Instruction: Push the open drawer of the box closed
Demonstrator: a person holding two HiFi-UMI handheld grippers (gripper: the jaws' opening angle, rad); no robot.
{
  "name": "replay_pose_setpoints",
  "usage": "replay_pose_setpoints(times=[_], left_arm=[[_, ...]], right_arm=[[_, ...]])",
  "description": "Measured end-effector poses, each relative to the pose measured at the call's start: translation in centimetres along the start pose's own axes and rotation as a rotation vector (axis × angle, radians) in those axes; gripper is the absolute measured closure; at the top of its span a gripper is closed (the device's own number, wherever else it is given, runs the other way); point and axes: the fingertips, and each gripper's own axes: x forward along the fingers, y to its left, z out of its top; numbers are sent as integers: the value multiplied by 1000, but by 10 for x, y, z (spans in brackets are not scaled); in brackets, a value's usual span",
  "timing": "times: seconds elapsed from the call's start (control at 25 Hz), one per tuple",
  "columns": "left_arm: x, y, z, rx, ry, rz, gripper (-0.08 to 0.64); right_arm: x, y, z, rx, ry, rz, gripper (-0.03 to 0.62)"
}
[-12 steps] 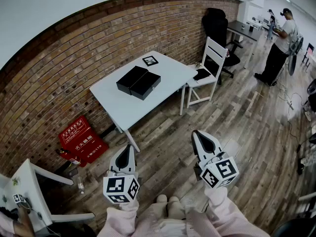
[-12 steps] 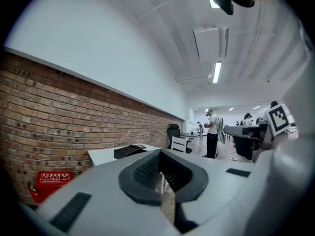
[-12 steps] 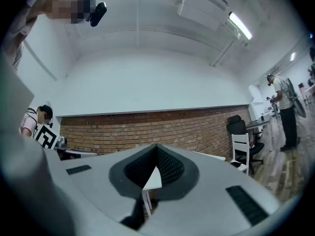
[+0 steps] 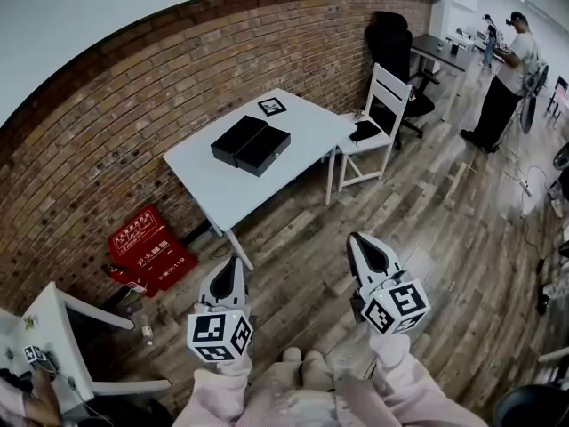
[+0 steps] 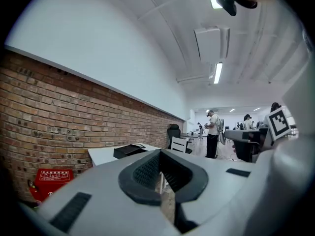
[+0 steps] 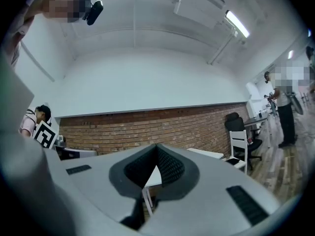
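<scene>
A black box point(image 4: 251, 146) lies on the white table point(image 4: 222, 189) by the brick wall, and its drawer part sits pulled out beside it towards the right. In the left gripper view the box point(image 5: 129, 150) shows far ahead on the table point(image 5: 102, 154). My left gripper point(image 4: 226, 276) and right gripper point(image 4: 366, 249) hover over the wooden floor, well short of the table, and both point towards it. Each one is shut with nothing between its fingers. The left gripper's point(image 5: 160, 151) tips meet, and so do the right gripper's point(image 6: 157, 145). The right gripper view shows only the table's edge point(image 6: 204, 153).
A white chair point(image 4: 378, 114) stands at the table's right end, with a black office chair point(image 4: 391, 47) behind it. A red box point(image 4: 147, 252) sits on the floor by the wall. A person point(image 4: 507, 69) stands far right. Another white chair point(image 4: 62, 345) is at lower left.
</scene>
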Motion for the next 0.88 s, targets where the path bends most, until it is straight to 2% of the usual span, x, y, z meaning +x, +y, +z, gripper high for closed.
replay_pose_setpoints(times=[0.24, 0.44, 0.68, 0.88], left_arm=[[3, -5, 0, -13, -8, 6, 565], [9, -10, 0, -20, -8, 18, 565], [18, -12, -7, -19, 2, 26, 565], [28, -9, -10, -29, 7, 40, 565]], right_arm=[[4, -7, -15, 8, 53, 22, 573], [7, -21, -18, 31, 58, 12, 497], [12, -34, -24, 58, 60, 10, 453], [23, -41, -29, 57, 75, 22, 453]])
